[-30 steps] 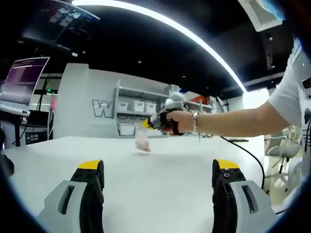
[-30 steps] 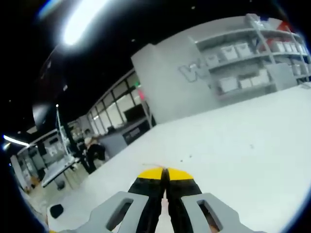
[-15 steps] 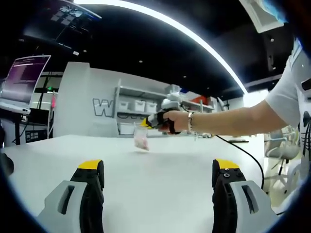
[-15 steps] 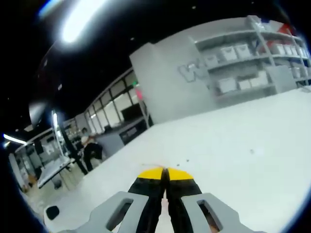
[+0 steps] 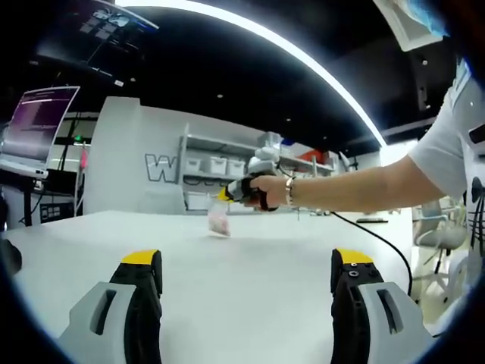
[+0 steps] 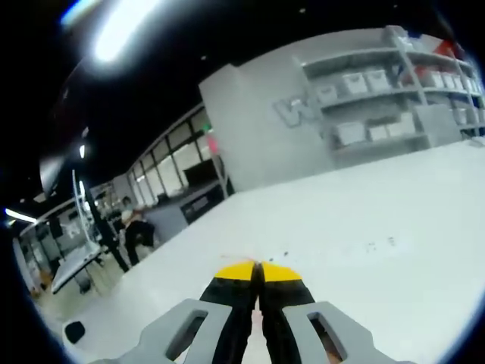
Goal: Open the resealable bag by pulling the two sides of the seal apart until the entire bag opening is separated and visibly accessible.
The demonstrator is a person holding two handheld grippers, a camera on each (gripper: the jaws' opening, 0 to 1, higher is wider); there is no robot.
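Observation:
A small clear resealable bag [image 5: 219,221] with pink contents hangs just above the white table [image 5: 250,288] in the left gripper view. Its top edge is pinched in my right gripper [image 5: 227,193], held by an outstretched hand [image 5: 261,191] coming in from the right. My left gripper [image 5: 247,262] stands open near the table's front, well short of the bag, with nothing between its yellow-tipped fingers [image 5: 142,259]. In the right gripper view my right gripper [image 6: 258,267] has its jaws pressed together; the bag itself is hidden beneath them.
A monitor [image 5: 36,121] on a stand is at the left edge. Shelves with white bins [image 5: 220,165] line the back wall. A black cable [image 5: 379,235] trails over the table to the right. A person [image 6: 135,227] stands far off by other desks.
My right gripper has carried the bag slightly left and a little higher over the table. My left gripper has stayed still and open.

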